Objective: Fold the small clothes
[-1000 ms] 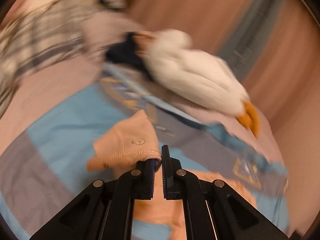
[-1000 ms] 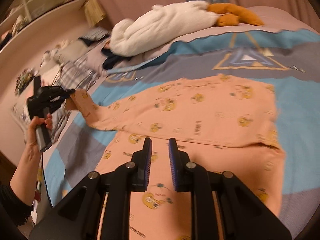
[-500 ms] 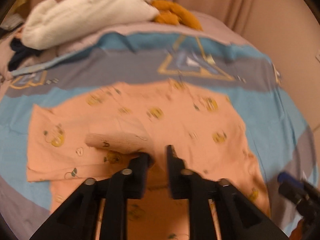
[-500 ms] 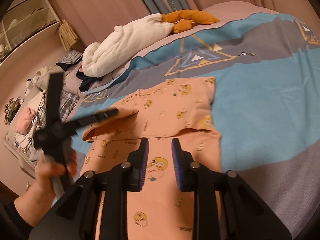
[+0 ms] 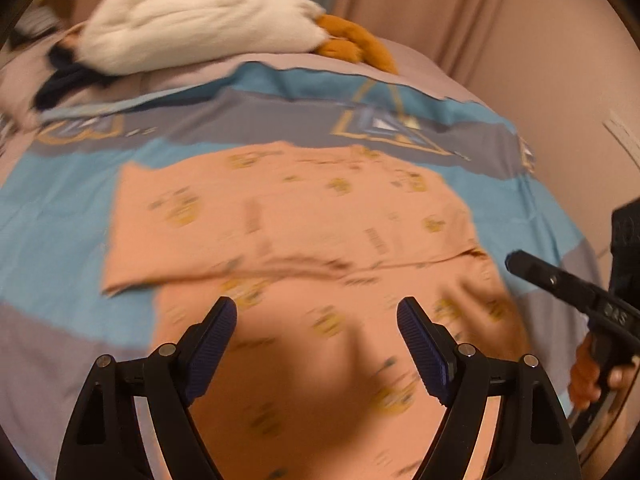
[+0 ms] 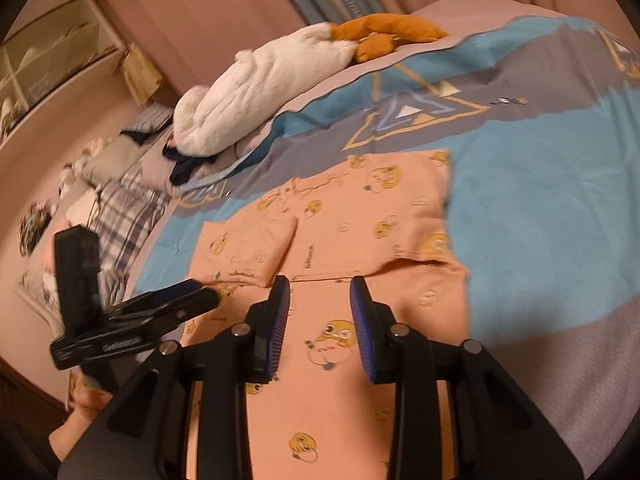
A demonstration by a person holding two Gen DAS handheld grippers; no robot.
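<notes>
A peach garment (image 5: 320, 216) printed with yellow cartoon figures lies flat on the bed cover (image 5: 52, 200). One sleeve (image 6: 248, 248) is folded in over its upper left part. My left gripper (image 5: 317, 308) hovers over the garment's middle. Its jaws are opening wide and nothing is between them. From the right wrist view the left gripper (image 6: 204, 294) sits at the garment's left edge, held by a hand (image 6: 86, 398). My right gripper (image 6: 320, 284) hangs over the garment (image 6: 360, 220) below the fold line, jaws opening, nothing between them. It also shows at the right (image 5: 560, 284).
A white plush toy (image 5: 200, 36) with orange feet (image 6: 384, 28) lies at the head of the bed, a dark cloth (image 5: 64, 80) beside it. Plaid fabric (image 6: 124, 208) and small items sit at the bed's left side below a shelf (image 6: 48, 52). Curtains hang behind.
My left gripper carried the sleeve cuff across the garment, let it go and opened wide; the sleeve now lies folded on the body. My right gripper opened a little and shifted sideways.
</notes>
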